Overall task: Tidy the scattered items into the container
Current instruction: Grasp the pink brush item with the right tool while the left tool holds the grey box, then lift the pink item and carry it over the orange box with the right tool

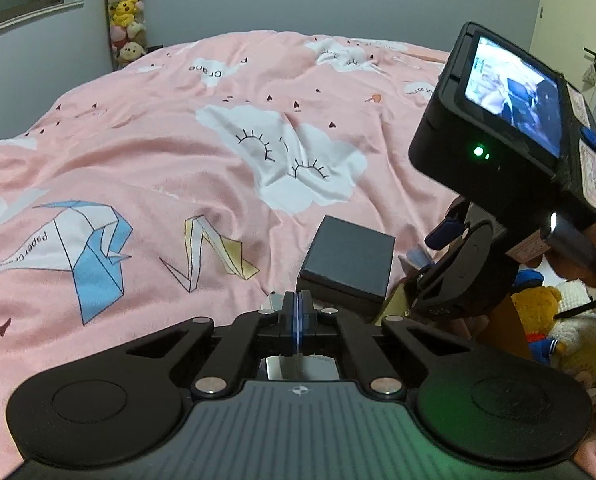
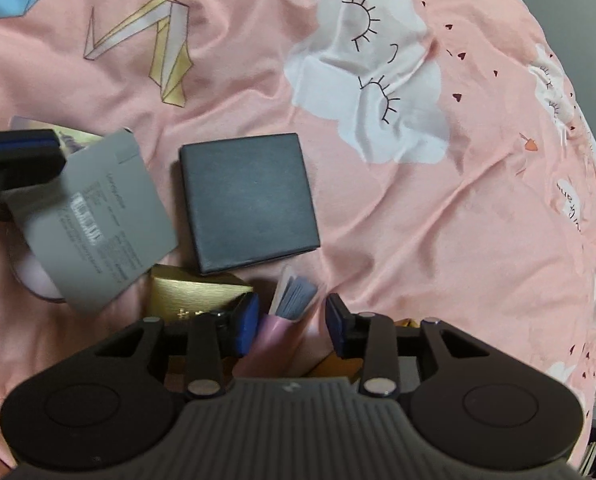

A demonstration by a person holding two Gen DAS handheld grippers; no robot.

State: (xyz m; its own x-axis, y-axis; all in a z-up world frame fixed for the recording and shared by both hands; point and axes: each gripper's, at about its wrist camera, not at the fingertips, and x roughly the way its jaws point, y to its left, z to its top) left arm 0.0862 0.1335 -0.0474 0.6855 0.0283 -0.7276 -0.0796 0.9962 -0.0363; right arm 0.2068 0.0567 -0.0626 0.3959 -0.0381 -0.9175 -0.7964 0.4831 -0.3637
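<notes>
Here the left gripper (image 1: 299, 312) is pinching with its jaws nearly together, and from the right wrist view it is gripping a flat grey card packet (image 2: 97, 216) by its upper corner, so the packet is hanging tilted over the bed. I think the corner grip is chosen because the packet is thin and lying flat on soft cloth, where only an edge is giving the fingers something to bite.

The right gripper (image 2: 291, 326) is standing open, with a wide gap between its blue pads (image 2: 246, 326), and it is holding nothing. It is hovering low over a pink tube (image 2: 273, 334) and a small bluish booklet (image 2: 295, 294), which are lying just under the gap; probably it is lining up on one of them.

The scattered items are gathering in one small area of the pink bedcover (image 2: 378, 240): a dark square box (image 2: 249, 202) is lying flat in the middle, a gold box (image 2: 193, 294) is touching its near edge, and the grey packet is overlapping the space just beside both. Something round and pale is showing under the packet, but I cannot tell what it is.

The container itself is not clearly showing in either view. In the left wrist view some plush toys (image 1: 538, 312) are sitting at the right, below the bed edge, perhaps inside a brown box, but this I cannot confirm. Most of the items are not yet put away, so the task seems to be at an early stage.
</notes>
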